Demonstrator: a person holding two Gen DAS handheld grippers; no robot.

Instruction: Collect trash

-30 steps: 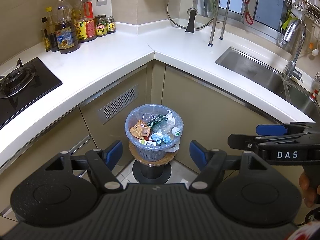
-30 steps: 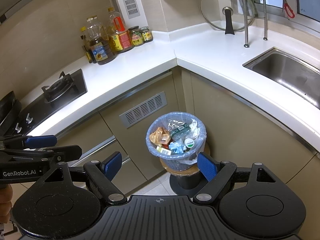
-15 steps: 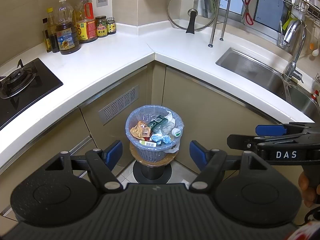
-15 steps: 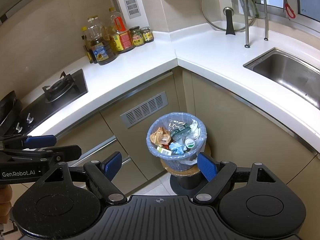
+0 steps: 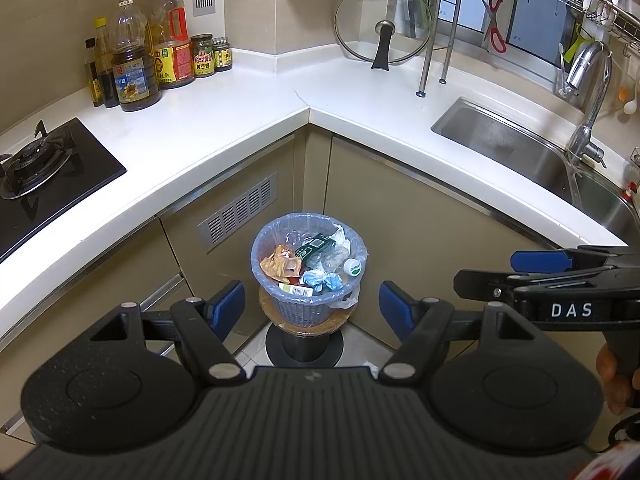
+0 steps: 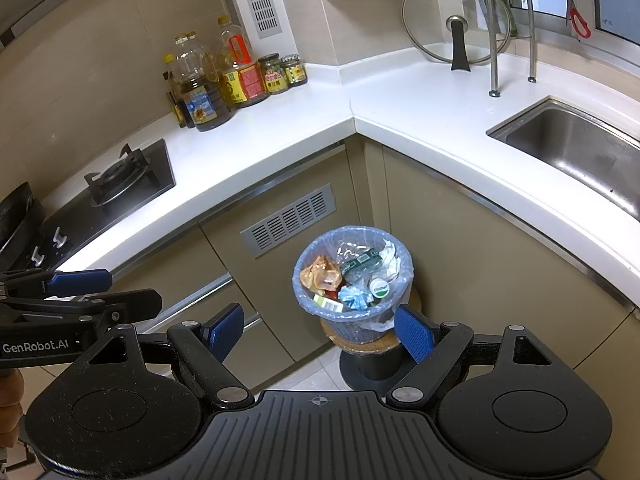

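Note:
A small blue waste basket (image 5: 308, 308) (image 6: 360, 326) lined with a clear bag stands on a round stool in the corner under the worktop. It is full of trash: an orange wrapper (image 5: 280, 265), a blue crumpled piece, a green packet, a white bottle cap. My left gripper (image 5: 312, 308) hangs open well above and in front of it, nothing between the blue pads. My right gripper (image 6: 320, 330) is open too, empty, and the basket shows between its fingers. Each gripper appears at the edge of the other's view.
A white L-shaped worktop (image 5: 240, 120) wraps the corner. Gas hob (image 5: 36, 160) at left, oil bottles and jars (image 5: 132, 72) at the back left, steel sink (image 5: 520, 152) with tap at right, glass lid (image 5: 382, 28) against the wall. Beige cabinet doors flank the basket.

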